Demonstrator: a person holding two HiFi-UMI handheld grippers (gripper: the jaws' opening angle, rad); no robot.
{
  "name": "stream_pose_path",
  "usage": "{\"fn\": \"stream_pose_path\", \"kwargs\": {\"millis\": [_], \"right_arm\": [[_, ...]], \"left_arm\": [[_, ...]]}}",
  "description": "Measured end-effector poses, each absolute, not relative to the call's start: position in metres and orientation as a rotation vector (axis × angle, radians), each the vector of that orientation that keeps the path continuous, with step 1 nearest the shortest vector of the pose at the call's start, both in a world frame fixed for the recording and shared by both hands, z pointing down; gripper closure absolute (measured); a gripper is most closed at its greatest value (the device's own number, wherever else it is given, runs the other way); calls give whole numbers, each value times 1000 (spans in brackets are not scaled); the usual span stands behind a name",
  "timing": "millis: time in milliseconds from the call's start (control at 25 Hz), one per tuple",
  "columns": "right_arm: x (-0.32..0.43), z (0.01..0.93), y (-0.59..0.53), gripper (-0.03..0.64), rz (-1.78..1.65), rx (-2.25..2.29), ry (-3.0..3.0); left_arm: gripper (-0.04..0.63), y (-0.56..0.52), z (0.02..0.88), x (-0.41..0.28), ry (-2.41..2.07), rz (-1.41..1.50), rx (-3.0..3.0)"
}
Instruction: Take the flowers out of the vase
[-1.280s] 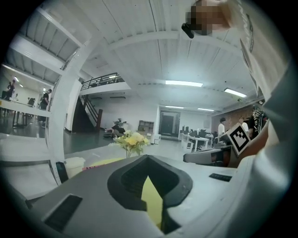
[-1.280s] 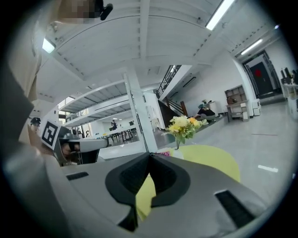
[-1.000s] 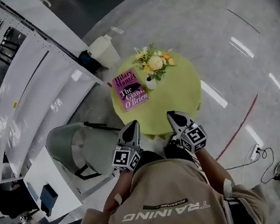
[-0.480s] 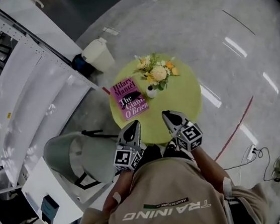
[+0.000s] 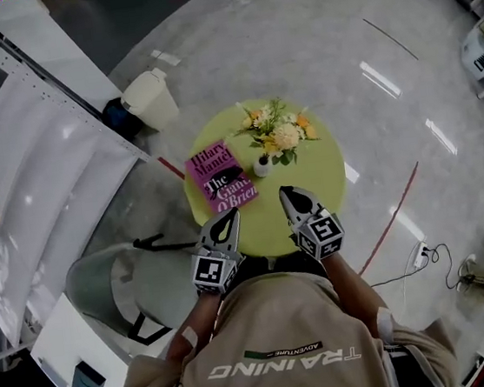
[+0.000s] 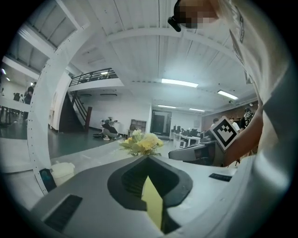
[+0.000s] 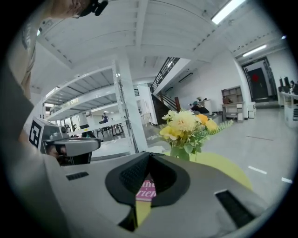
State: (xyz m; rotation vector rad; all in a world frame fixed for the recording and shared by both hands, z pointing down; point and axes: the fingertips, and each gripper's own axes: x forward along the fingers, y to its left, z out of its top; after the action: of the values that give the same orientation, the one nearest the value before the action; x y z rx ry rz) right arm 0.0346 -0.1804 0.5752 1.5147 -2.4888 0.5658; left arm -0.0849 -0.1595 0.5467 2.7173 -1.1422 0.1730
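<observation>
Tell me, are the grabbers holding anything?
Nothing is held. The left gripper and right gripper are both shut and empty, short of the flowers in the vase.

1 round green table (image 5: 316,190), 1 pink book (image 5: 220,179), 1 white vase (image 5: 262,167) w/ 1 bunch flowers (image 5: 279,127), 1 white bin (image 5: 150,99), 1 grey chair (image 5: 118,287), 2 grippers: left gripper (image 5: 229,215), right gripper (image 5: 286,192).

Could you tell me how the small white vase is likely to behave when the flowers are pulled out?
The vase looks small and narrow under a much wider bunch of flowers, so it is probably top-heavy and apt to tip. Being so small, it is likely light and may lift along with the flowers. If it is ceramic, a fall could break it.
</observation>
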Motion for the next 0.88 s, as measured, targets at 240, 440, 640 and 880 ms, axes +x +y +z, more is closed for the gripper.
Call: {"fn": "stream_pose_path", "kwargs": {"millis": [240, 440, 640, 880], "right_arm": [[42, 586, -200, 513, 596, 1568, -2462], [47, 608, -220, 459, 682, 1543, -2453], [45, 641, -236, 457, 736, 1451, -2442], [47, 671, -275, 457, 699, 1474, -2396]], "left_arm": [[594, -172, 555, -84, -1105, 180, 2699], [594, -180, 556, -74, -1114, 185, 2679], [594, -182, 556, -69, -1151, 186, 2638], [594, -185, 567, -82, -1213, 215, 2577]]}}
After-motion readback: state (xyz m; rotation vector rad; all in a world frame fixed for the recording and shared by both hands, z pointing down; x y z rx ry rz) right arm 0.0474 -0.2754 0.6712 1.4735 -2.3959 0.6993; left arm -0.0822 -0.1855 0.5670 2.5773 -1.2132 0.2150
